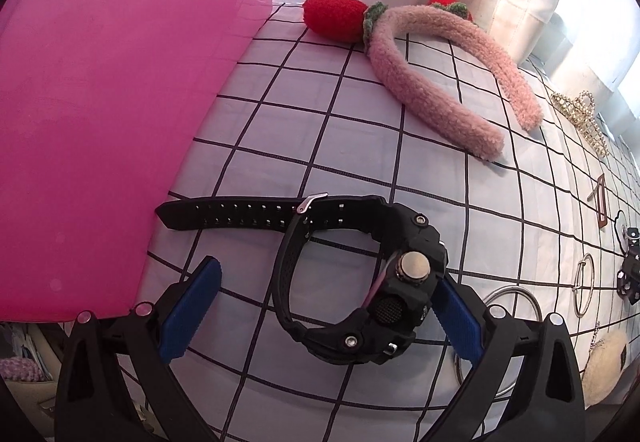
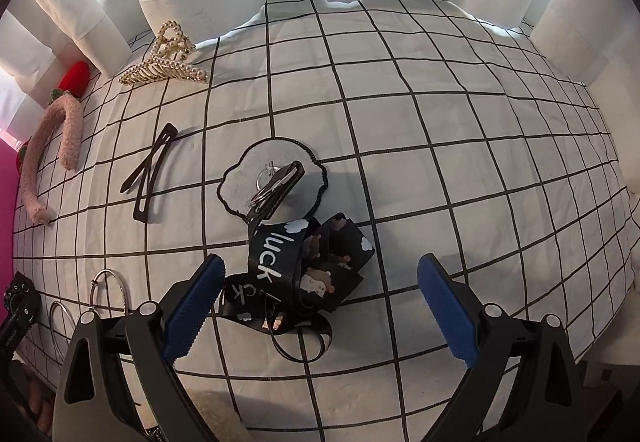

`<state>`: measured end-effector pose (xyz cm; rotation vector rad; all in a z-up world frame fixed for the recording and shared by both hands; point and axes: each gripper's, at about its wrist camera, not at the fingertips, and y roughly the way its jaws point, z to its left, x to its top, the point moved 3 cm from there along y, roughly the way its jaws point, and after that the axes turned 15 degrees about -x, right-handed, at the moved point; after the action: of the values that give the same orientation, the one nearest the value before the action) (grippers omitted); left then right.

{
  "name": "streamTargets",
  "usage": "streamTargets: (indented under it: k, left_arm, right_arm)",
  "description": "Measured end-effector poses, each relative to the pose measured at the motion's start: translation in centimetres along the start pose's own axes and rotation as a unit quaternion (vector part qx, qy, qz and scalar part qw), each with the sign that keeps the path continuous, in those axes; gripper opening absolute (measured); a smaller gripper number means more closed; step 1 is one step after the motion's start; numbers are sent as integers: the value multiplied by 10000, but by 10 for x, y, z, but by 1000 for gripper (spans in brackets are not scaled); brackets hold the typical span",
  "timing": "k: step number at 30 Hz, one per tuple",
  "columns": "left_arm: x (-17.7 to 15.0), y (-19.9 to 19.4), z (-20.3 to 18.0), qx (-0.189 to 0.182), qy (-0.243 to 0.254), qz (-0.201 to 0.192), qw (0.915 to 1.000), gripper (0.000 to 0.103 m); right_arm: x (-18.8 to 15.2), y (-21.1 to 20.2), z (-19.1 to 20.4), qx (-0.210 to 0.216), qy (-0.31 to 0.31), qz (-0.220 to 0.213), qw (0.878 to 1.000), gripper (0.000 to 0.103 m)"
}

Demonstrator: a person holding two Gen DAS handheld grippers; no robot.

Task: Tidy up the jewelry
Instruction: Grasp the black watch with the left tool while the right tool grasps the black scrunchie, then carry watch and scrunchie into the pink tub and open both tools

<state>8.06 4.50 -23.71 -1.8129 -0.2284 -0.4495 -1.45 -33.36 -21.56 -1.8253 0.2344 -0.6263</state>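
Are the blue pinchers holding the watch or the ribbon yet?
No, nothing is held. The left gripper is open around the watch; the right gripper is open over the ribbon.

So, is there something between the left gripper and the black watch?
No, nothing visible. The watch lies on the checked cloth directly between the open fingers of the left gripper. The right blue pad is beside the watch case; whether they touch is unclear.

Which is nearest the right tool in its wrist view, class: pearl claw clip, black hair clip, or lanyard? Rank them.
Measured from the right tool:
1. Lanyard, between its open fingers.
2. Black hair clip, ahead, to the left.
3. Pearl claw clip, far back left by the curtain.
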Motion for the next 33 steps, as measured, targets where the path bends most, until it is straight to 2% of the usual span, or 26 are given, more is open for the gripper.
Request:
streamTargets:
  k: [7, 14, 16, 18, 19, 20, 21, 22, 23, 28, 33]
  left_arm:
    - [-6, -4, -1, -11, 83, -185, 9998, 98]
    - [-4, -5, -2, 0, -64, 4, 10000, 96]
    - [-1, -5, -3, -46, -33, 48, 10000, 92]
    - [-1, -8, -10, -136, 141, 27, 9998, 73]
    - [-2, -10, -15, -191, 242, 20, 9995, 69]
    - [-2, -11, -19, -206, 322, 22, 9993, 62]
    - [-3, -11, -20, -193, 311, 26, 9993, 62]
    - [-3, -12, -19, -236, 255, 8, 9994, 62]
    - [-2, -12, -19, -261, 233, 3, 9994, 61]
    - [-2, -19, -17, -434, 190, -28, 9989, 60]
    - [-6, -40, -22, -556, 290, -174, 9979, 59]
  right_arm:
    - [-2, 5, 5, -158, -87, -213, 9996, 94]
    - [-10, 5, 11, -117, -167, -298, 9993, 94]
    - [-9, 6, 12, -58, -148, -242, 9996, 93]
    - [-10, 6, 12, -51, -151, -270, 9995, 89]
    - [-9, 3, 15, -47, -163, -325, 9993, 79]
    - [-10, 0, 16, -47, -182, -393, 9991, 64]
    - [-9, -3, 15, -42, -201, -442, 9988, 55]
    - [-9, -5, 14, -48, -212, -475, 9986, 36]
    - [-8, -7, 15, -36, -217, -481, 9986, 27]
    - [-6, -12, 7, 126, -160, -508, 9985, 17]
    - [-10, -22, 9, 310, -123, -635, 9974, 17]
